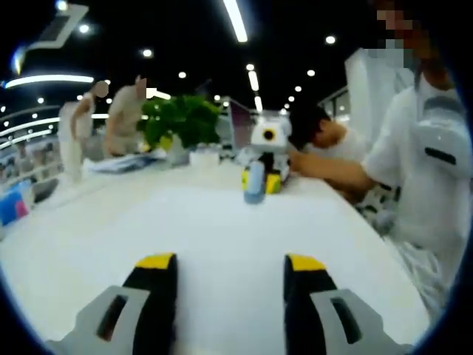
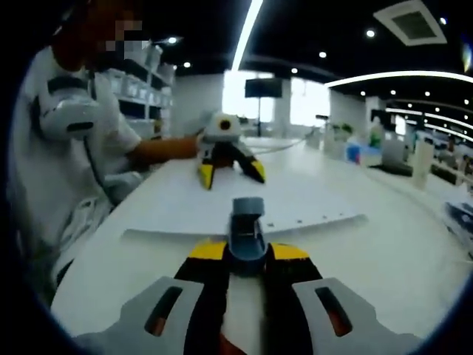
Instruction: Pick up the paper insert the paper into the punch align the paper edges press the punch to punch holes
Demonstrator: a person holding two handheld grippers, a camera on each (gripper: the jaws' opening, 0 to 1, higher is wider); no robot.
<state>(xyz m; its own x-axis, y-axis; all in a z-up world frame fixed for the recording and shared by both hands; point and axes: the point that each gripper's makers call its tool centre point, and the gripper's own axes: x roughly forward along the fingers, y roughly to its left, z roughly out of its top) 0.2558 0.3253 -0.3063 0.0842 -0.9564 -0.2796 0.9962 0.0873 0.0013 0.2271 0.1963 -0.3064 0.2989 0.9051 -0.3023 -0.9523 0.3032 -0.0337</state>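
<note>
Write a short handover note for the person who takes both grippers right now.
Left gripper: open, holds nothing, low over the white table.
Right gripper: shut on the small blue-grey hole punch, which sits at the near edge of the white paper sheet.
The sheet lies flat on the table between the two grippers.
Done: the paper seems to be in the punch. Small dots along its near edge look like holes already punched.
Left: check the edge alignment, then press for any remaining holes.
</note>
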